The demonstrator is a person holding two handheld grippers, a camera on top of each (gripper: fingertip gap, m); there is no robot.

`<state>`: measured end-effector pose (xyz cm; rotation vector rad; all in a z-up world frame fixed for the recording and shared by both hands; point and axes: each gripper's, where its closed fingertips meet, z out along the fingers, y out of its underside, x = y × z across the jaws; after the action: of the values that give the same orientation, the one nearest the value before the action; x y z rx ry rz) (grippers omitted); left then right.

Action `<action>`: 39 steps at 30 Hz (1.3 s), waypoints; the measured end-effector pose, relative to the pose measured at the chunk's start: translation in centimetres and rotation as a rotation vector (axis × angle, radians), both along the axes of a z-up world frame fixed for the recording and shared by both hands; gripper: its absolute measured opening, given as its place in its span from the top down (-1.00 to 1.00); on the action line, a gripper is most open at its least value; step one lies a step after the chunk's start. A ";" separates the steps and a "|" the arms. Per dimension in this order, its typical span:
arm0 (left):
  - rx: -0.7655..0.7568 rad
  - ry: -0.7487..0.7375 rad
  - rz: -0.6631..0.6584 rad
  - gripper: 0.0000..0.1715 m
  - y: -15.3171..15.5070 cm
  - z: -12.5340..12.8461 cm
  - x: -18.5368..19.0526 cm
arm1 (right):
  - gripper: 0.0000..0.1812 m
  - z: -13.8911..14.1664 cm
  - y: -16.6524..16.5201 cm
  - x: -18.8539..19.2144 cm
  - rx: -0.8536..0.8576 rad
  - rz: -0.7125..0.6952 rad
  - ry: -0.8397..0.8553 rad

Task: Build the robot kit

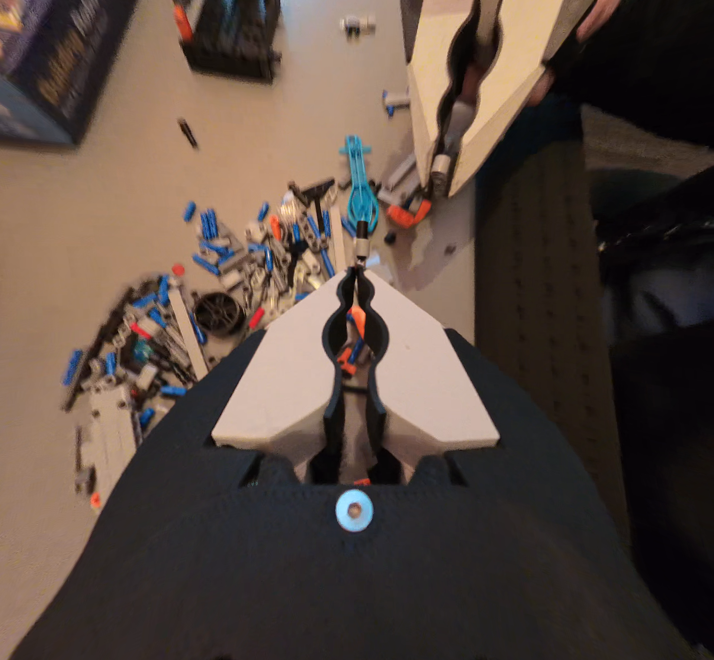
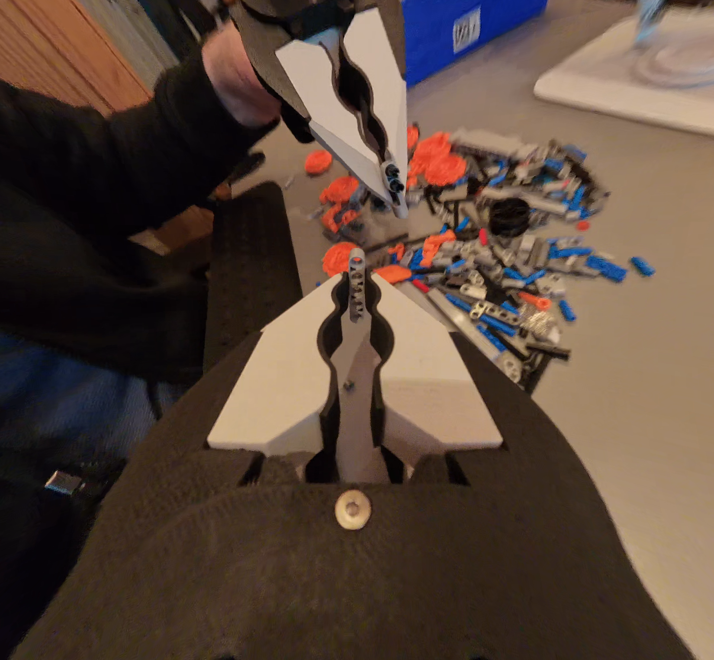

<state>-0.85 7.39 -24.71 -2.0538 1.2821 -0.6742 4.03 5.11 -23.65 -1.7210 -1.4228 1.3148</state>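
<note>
My left gripper (image 1: pixel 357 273) is shut on a small grey connector with black pins (image 1: pixel 362 245), which sticks out past its fingertips above a pile of loose building parts (image 1: pixel 247 266). In the right wrist view the left gripper (image 2: pixel 395 196) comes down from the top with that connector (image 2: pixel 391 179). My right gripper (image 2: pixel 357 279) is shut on a grey beam with holes (image 2: pixel 356 287), held upright a short way below and left of the connector. In the left wrist view the right gripper (image 1: pixel 438 182) hangs at the upper right with the beam (image 1: pixel 441 168).
The pile (image 2: pixel 502 255) of blue, grey, black and orange parts covers the beige table (image 2: pixel 637 390), with a black wheel (image 1: pixel 218 313) and a light blue translucent piece (image 1: pixel 361 185). A black crate (image 1: pixel 232 15), a dark box (image 1: pixel 50 42), a blue box (image 2: pixel 475 11) and a white base (image 2: pixel 626 73) stand behind. A dark sleeve (image 2: pixel 96 177) is at left. Some 6 cm of space lies between my two pairs of fingers. My left tips are roughly 11 cm from the black wheel (image 1: pixel 218 313). It turns up in the right wrist view (image 2: pixel 507 206) as well.
</note>
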 end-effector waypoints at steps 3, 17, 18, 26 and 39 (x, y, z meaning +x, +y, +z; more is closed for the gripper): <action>-0.073 -0.005 -0.010 1.00 -1.6 -2.7 -0.7 | 0.95 -4.1 -1.7 -0.5 0.057 0.067 -0.199; -0.066 -0.011 -0.026 1.00 -2.7 -5.5 -1.1 | 0.86 -9.0 -3.8 -1.7 0.306 0.208 -0.570; -0.066 -0.016 -0.025 1.00 -2.6 -5.5 -1.1 | 0.92 -8.9 -3.6 -1.8 0.321 0.196 -0.564; -0.079 -0.115 -0.054 1.00 -3.1 -4.6 -0.5 | 0.94 -7.2 -2.9 -2.2 0.284 0.139 -0.459; -0.067 -0.362 -0.083 1.00 -3.3 -0.9 1.3 | 0.95 1.0 -0.7 -3.8 0.136 0.028 0.088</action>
<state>0.44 4.10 -25.63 -1.8300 1.1490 -1.0837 0.19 4.44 -22.69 -1.5421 -1.4560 1.2614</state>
